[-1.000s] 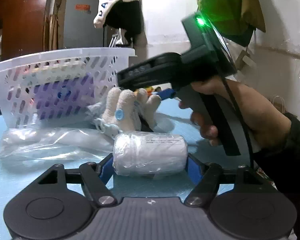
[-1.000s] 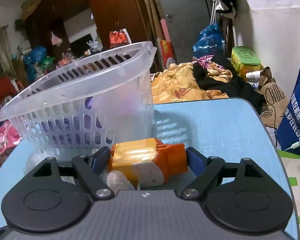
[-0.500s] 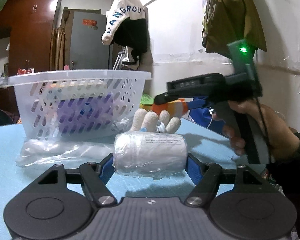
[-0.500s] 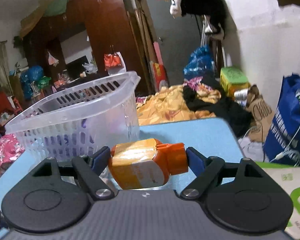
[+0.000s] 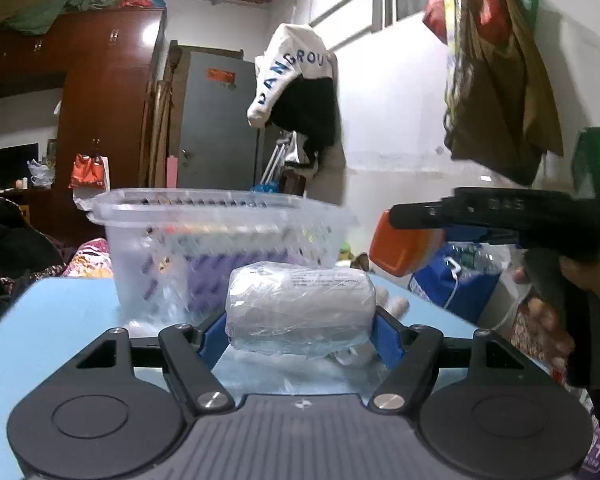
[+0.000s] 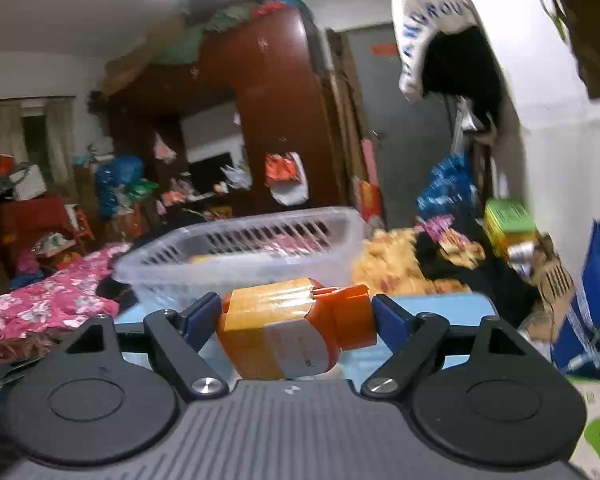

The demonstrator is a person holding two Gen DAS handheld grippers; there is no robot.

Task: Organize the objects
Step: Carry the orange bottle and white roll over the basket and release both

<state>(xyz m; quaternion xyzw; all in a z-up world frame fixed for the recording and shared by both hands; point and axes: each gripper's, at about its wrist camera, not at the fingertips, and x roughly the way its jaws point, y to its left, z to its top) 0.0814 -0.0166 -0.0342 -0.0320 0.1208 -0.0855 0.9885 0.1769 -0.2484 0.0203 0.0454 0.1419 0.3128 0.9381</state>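
Note:
My left gripper is shut on a white roll wrapped in clear plastic, held above the blue table. My right gripper is shut on an orange bottle with a yellow label; in the left wrist view that bottle hangs at the right, about level with the basket's rim. The clear perforated plastic basket stands on the table ahead of both grippers and holds several items; it also shows in the right wrist view.
White gloves and clear plastic bags lie on the table behind and under the roll. A blue bag stands beside the table at the right. Bedding and clothes lie beyond the far edge.
Both grippers have risen with their loads. The basket now sits lower in both views, and the orange bottle has gone from table height to about rim height.

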